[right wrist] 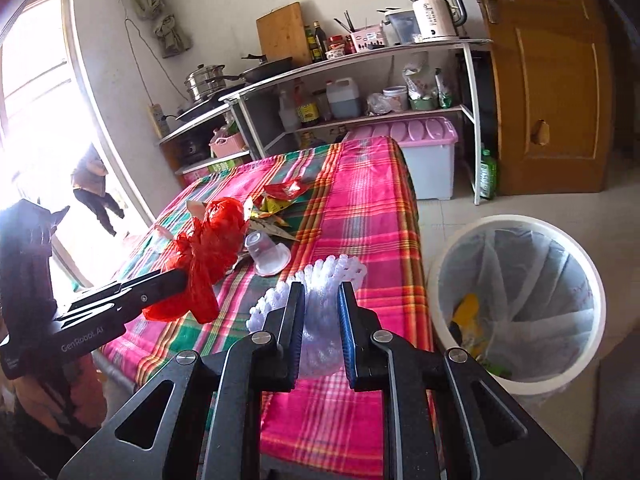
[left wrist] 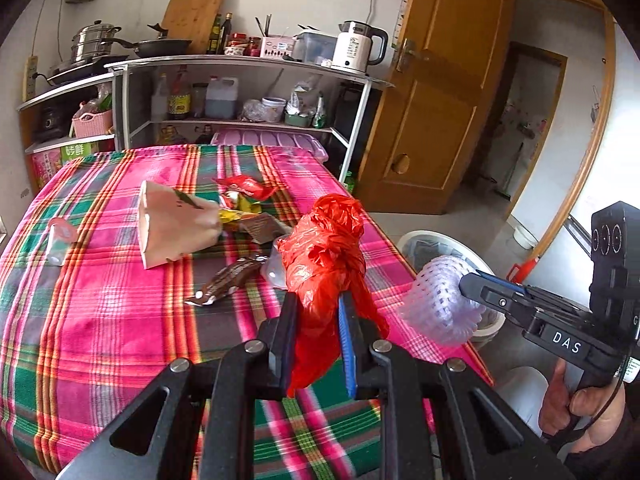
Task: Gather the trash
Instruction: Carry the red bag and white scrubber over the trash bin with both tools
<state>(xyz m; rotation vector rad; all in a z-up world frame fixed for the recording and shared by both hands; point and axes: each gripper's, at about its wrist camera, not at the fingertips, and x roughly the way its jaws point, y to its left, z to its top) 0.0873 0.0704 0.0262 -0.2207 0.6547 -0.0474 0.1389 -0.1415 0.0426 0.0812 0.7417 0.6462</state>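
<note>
My left gripper (left wrist: 318, 300) is shut on a crumpled red plastic bag (left wrist: 326, 248) and holds it above the plaid table (left wrist: 100, 320); the bag also shows in the right wrist view (right wrist: 208, 248). My right gripper (right wrist: 320, 292) is shut on a white foam fruit net (right wrist: 320, 280), held over the table's right edge; the net also shows in the left wrist view (left wrist: 444, 300). A white trash bin (right wrist: 516, 300) with a liner stands on the floor right of the table. A paper bag (left wrist: 172, 224), snack wrappers (left wrist: 248, 200), a brown wrapper (left wrist: 228, 280) and a clear plastic cup (right wrist: 268, 252) lie on the table.
A small plastic cup (left wrist: 58, 240) lies at the table's left. A metal shelf rack (left wrist: 248, 92) with pots, bottles and a kettle stands behind the table, with a pink-lidded bin (right wrist: 420, 152) beside it. A wooden door (left wrist: 440, 92) is at the right.
</note>
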